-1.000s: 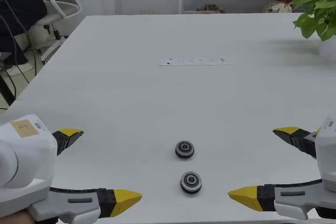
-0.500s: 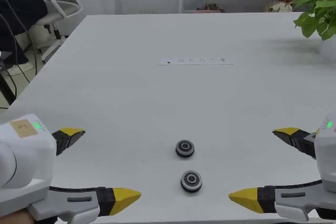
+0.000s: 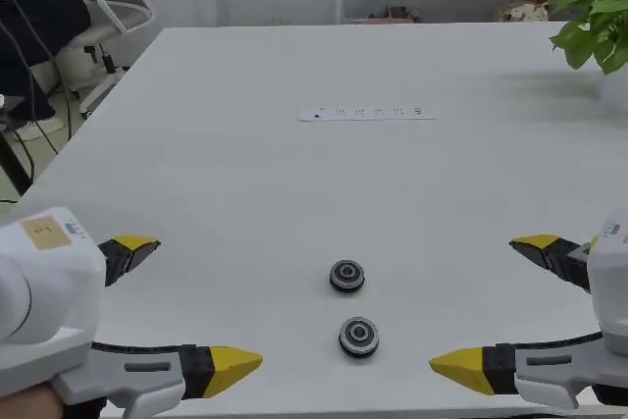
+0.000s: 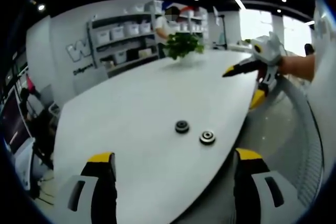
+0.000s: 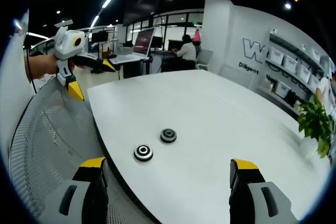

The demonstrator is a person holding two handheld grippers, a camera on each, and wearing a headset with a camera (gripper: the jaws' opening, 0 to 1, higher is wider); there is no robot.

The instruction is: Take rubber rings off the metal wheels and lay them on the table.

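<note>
Two small metal wheels with dark rubber rings lie on the white table: a farther wheel [image 3: 346, 277] [image 4: 181, 126] [image 5: 168, 135] and a nearer wheel [image 3: 358, 337] [image 4: 207, 138] [image 5: 143, 152] close to the front edge. My left gripper [image 3: 186, 306] [image 4: 170, 166] stands open at the lower left, well left of both wheels. At the lower right my right gripper [image 3: 496, 306] [image 5: 165, 169] is open too, right of the wheels. Neither holds anything.
A white power strip [image 3: 366, 114] lies mid-table. A green potted plant [image 3: 595, 22] stands at the far right corner. Office chairs [image 3: 118, 7] and a seated person are beyond the table's far left. Shelves line the back wall.
</note>
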